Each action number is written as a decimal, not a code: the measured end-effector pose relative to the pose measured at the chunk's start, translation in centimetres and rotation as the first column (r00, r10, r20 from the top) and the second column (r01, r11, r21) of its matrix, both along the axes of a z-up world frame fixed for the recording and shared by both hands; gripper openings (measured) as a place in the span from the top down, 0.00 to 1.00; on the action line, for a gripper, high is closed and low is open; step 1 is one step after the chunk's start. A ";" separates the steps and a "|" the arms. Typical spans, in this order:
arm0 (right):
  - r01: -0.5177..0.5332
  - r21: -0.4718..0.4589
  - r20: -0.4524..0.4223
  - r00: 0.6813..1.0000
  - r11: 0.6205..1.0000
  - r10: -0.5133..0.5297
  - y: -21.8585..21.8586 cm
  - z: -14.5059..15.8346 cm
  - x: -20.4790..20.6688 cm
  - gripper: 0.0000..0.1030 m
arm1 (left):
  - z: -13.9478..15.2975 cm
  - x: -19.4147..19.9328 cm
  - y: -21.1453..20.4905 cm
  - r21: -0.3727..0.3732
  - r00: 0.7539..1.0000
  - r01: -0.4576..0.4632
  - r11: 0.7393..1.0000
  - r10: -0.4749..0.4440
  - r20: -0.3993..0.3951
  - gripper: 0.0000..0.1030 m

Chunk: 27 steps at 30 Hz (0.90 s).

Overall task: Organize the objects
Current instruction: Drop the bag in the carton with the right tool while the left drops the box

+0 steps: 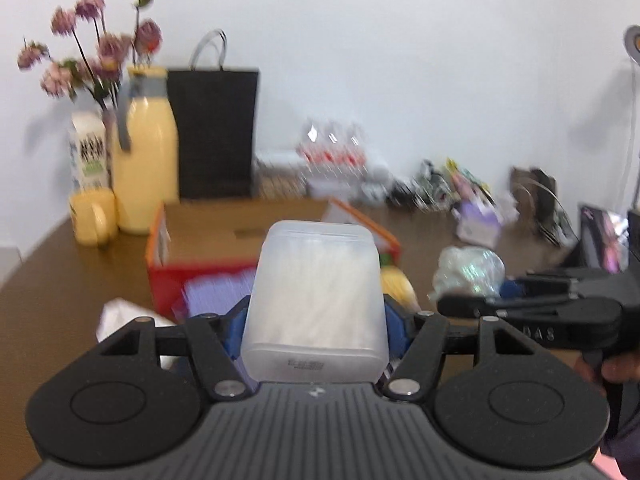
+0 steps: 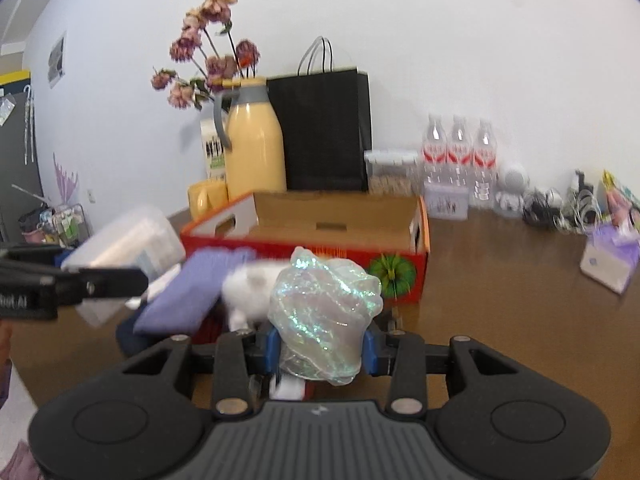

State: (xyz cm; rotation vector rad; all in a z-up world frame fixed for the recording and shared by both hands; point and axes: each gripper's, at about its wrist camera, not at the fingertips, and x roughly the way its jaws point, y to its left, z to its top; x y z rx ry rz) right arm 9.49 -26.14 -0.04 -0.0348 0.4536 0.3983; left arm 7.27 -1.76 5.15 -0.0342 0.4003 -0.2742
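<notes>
My left gripper (image 1: 316, 322) is shut on a frosted plastic box (image 1: 316, 280) filled with white sticks, lifted above the brown table (image 1: 60, 280). In the right wrist view that box (image 2: 124, 248) hangs at the left, one of the left fingers (image 2: 100, 284) across it. My right gripper (image 2: 322, 346) is shut on a crinkly iridescent bundle (image 2: 324, 304); the same bundle (image 1: 468, 272) shows at the right of the left wrist view. Just ahead stands an open red and orange cardboard box (image 2: 304, 248). A purple cloth (image 2: 192, 288) and a white fluffy item (image 2: 252, 284) lie at its front.
Against the back wall stand a yellow jug (image 2: 254, 152), a yellow cup (image 1: 94, 218), a black paper bag (image 2: 324, 128), dried flowers (image 2: 208, 48) and three water bottles (image 2: 460, 152). Small clutter (image 2: 560, 200) and a purple packet (image 2: 608, 260) sit at the right.
</notes>
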 end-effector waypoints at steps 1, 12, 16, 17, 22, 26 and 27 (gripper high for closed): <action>-0.001 0.003 0.009 1.000 1.000 0.001 0.3 0.6 0.8 0.64 | 0.7 1.0 0.2 0.001 1.000 -0.018 1.000 0.018 0.014 0.37; 0.030 -0.030 -0.023 0.999 0.999 -0.031 4.6 3.1 14.9 0.64 | 2.2 14.7 2.5 -0.026 0.981 -0.176 0.984 0.174 -0.082 0.36; 0.054 -0.067 -0.099 0.993 0.996 -0.060 6.6 0.9 19.9 0.64 | 0.9 19.6 2.2 0.014 0.963 -0.207 0.978 0.206 -0.175 0.36; 0.057 -0.079 -0.118 0.991 0.995 -0.066 6.9 0.3 20.9 0.64 | 0.4 20.5 2.0 0.029 0.958 -0.212 0.977 0.214 -0.192 0.36; 0.078 -0.113 -0.197 0.975 0.990 -0.100 8.0 -2.7 24.9 0.64 | -2.1 24.7 0.9 0.110 0.932 -0.231 0.967 0.252 -0.259 0.36; 0.055 -0.162 -0.249 0.964 0.985 -0.095 8.6 -4.2 26.7 0.63 | -4.3 27.8 0.1 0.193 0.892 -0.245 0.950 0.299 -0.339 0.36; 0.048 -0.173 -0.266 0.959 0.984 -0.093 8.8 -4.5 27.1 0.63 | -4.8 28.3 -0.1 0.210 0.882 -0.247 0.946 0.309 -0.357 0.36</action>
